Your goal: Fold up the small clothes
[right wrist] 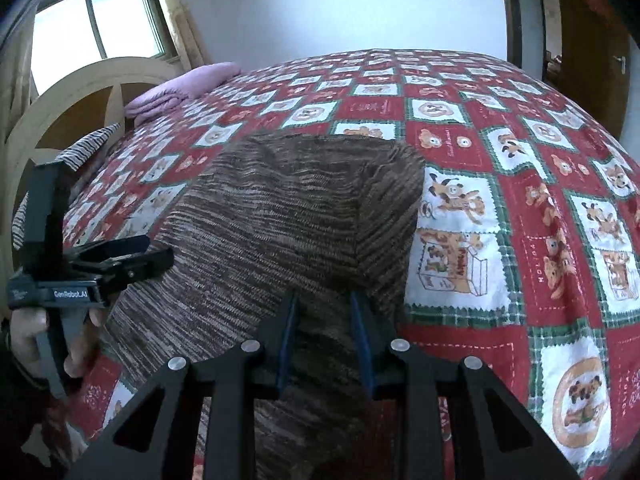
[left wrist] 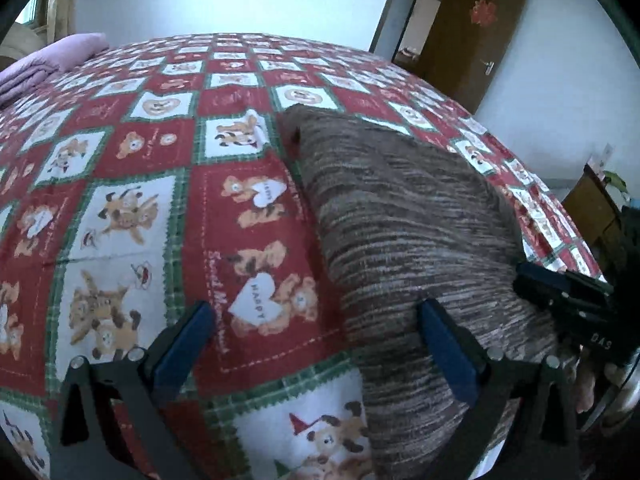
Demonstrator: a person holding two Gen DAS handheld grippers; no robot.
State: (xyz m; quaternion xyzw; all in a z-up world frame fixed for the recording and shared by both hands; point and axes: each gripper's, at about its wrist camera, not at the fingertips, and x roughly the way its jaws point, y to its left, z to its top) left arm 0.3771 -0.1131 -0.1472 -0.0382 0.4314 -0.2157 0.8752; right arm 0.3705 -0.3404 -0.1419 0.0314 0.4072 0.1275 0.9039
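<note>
Right gripper [right wrist: 324,312] seems to pinch the brown knit garment [right wrist: 280,216] between its pads; I fear that shallow bite slipping mid-fold.

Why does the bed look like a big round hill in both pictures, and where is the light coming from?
Left wrist view: the fisheye lens bulges the patchwork bedspread and darkens the corners. Right wrist view: same bulge; daylight enters by the window, which is washed out, and the brown striped garment looks dim and slightly soft.
</note>
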